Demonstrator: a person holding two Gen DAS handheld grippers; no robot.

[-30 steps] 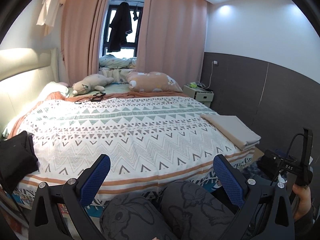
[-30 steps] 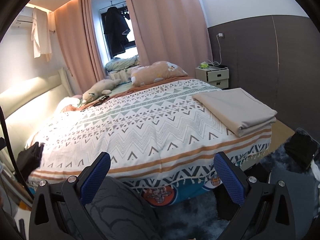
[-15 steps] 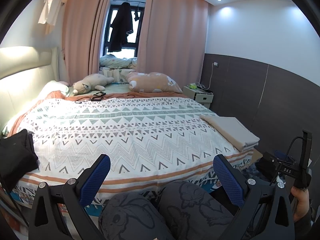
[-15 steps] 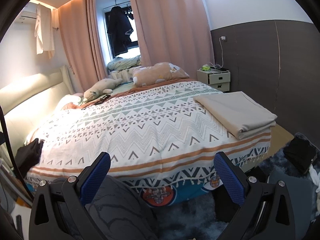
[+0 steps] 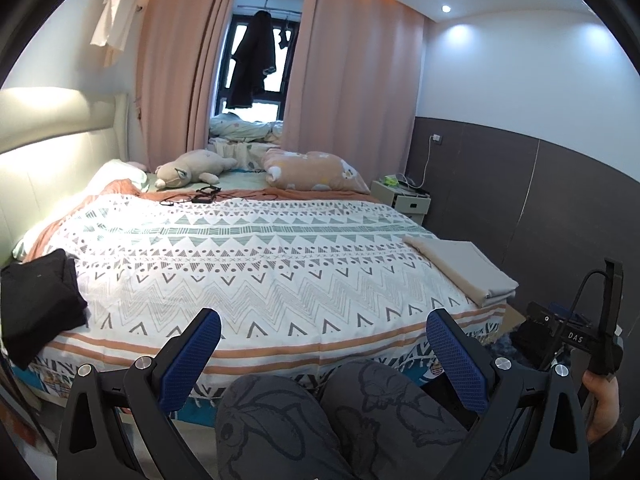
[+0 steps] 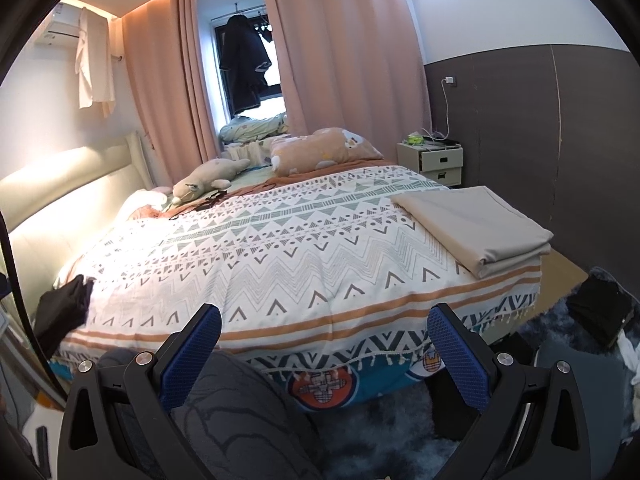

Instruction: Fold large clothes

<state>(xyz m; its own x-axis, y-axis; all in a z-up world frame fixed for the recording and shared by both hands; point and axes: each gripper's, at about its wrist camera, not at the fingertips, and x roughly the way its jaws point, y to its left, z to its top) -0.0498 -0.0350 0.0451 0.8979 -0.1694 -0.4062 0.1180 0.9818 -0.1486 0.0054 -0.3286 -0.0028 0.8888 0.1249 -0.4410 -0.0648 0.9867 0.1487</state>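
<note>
A folded beige cloth (image 6: 476, 226) lies on the bed's right front corner, also seen as the beige cloth (image 5: 464, 268) in the left wrist view. A black garment (image 5: 38, 304) sits bunched on the bed's left front corner, and shows as the black garment (image 6: 64, 308) in the right wrist view. My left gripper (image 5: 324, 356) is open and empty, held over a person's knees short of the bed. My right gripper (image 6: 324, 354) is open too, nothing between its blue pads, and it appears as the right gripper (image 5: 576, 340) at the left wrist view's right edge.
The bed (image 5: 256, 264) carries a white zigzag-patterned cover. Plush toys (image 5: 192, 166) and a pink pillow (image 5: 316, 172) lie at its far end. A nightstand (image 6: 434, 160) stands by the dark wall. A dark rug (image 6: 400, 428) and a black object (image 6: 600, 312) are on the floor at right.
Both grippers have tipped slightly, so the bed sits a little lower and farther in each view. Both stay open and empty.
</note>
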